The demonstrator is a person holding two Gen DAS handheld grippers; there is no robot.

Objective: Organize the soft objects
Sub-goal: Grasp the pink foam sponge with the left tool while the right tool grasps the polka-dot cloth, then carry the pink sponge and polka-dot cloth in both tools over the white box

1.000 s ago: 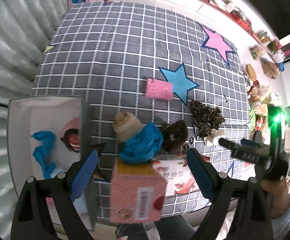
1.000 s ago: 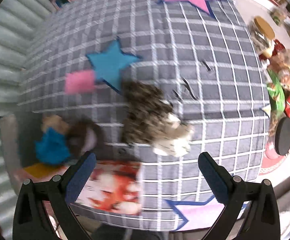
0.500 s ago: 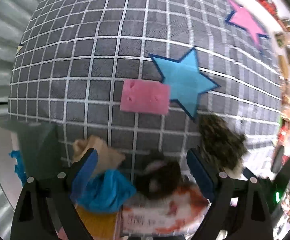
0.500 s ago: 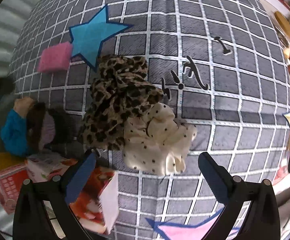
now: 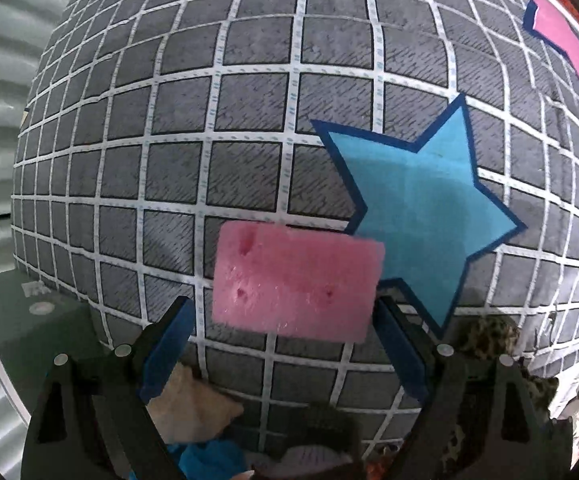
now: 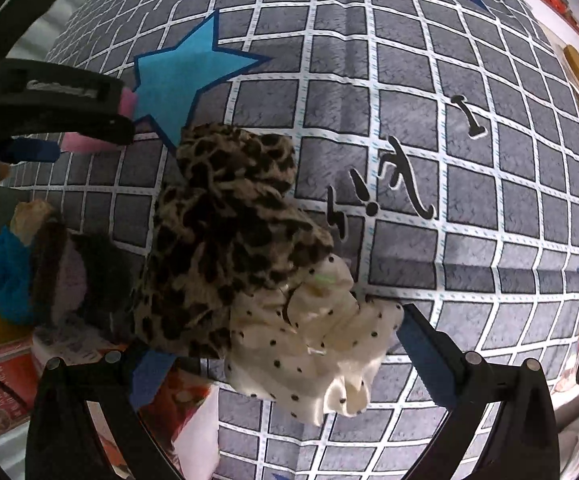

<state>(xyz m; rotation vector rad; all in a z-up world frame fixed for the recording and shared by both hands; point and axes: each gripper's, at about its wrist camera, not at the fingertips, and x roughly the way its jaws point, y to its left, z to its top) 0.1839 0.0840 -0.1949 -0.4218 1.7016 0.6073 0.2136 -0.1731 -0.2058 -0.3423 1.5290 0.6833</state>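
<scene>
A: Where are you w/ the soft stuff?

B: Early on, I'd say. My left claw (image 5: 285, 344) is spread wide over the pink sponge (image 5: 295, 282). It sits between the blue pads (image 5: 169, 344), but nothing's pressing on it yet as far as I can tell. The sponge lies flat on the checked cloth (image 5: 217, 112), its corner on the edge of the blue star (image 5: 421, 208).

A: And the right?

B: My right claw (image 6: 277, 356) is above the two scrunchies, jaws closing in. The spotted cream scrunchie (image 6: 321, 344) is between the pads, not pinched yet. The leopard scrunchie (image 6: 225, 232) lies against it, partly overlapping, so I may catch both.

A: Anything sorted yet?

B: Can't tell from here. No bin w/ stuff in it shows in either view. There's a grey-green lid or box edge (image 5: 21, 332) at the left, contents hidden.

A: What's left, then?

B: Pretty much all of what I can see. Sponge and both scrunchies, plus a bunch near me: a blue scrunchie (image 6: 3, 276), a tan one (image 6: 29, 216) and a dark brown fuzzy one (image 6: 73, 268), all touching each other. They're next to a red printed box (image 6: 1, 376), which isn't soft, so I'd leave it.

A: Next?

B: Prob. lower both claws, pinch, lift. The sponge will squash, so I'd grip gently.
</scene>
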